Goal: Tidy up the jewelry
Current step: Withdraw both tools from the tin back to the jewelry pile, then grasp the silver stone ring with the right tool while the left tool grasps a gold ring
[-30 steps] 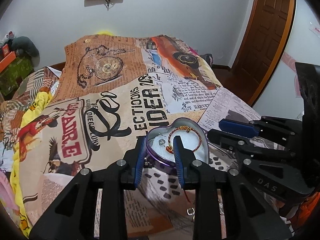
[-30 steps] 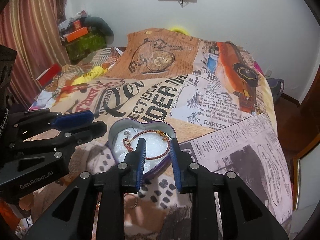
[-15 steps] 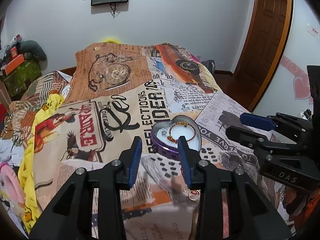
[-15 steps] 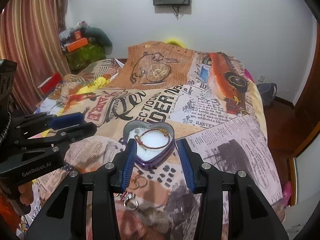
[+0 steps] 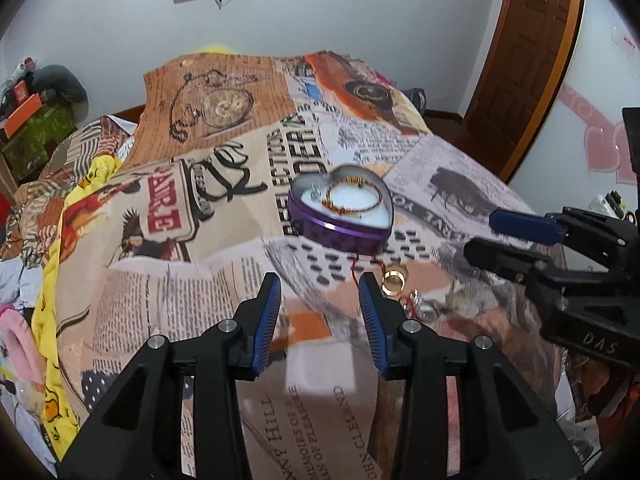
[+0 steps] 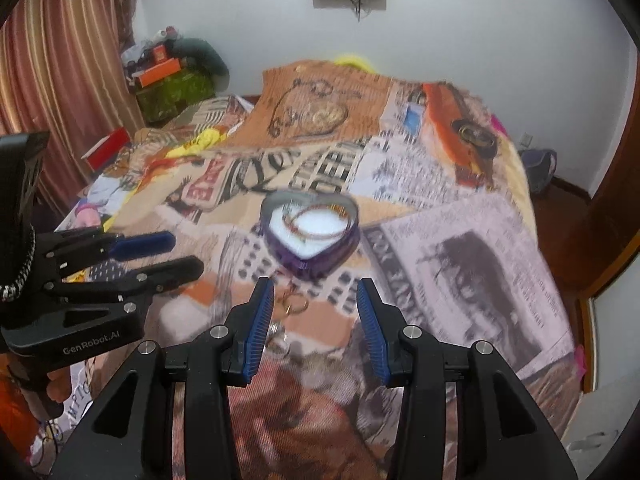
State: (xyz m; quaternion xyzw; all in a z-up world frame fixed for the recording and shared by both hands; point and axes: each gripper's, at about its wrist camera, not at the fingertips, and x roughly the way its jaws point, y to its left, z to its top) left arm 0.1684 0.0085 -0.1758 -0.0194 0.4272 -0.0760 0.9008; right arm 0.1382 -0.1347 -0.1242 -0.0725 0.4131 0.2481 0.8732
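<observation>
bracelet (image 5: 352, 196) in heart tin (image 5: 340, 228)

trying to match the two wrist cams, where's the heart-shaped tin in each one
Left wrist view: the heart-shaped tin sits just right of centre, above the gripper fingers, point toward the lower right.
Right wrist view: the same tin is near centre, blurred, point toward the camera.
Shared landmark: the pocket watch print on the bedspread, beyond the tin in both.
</observation>
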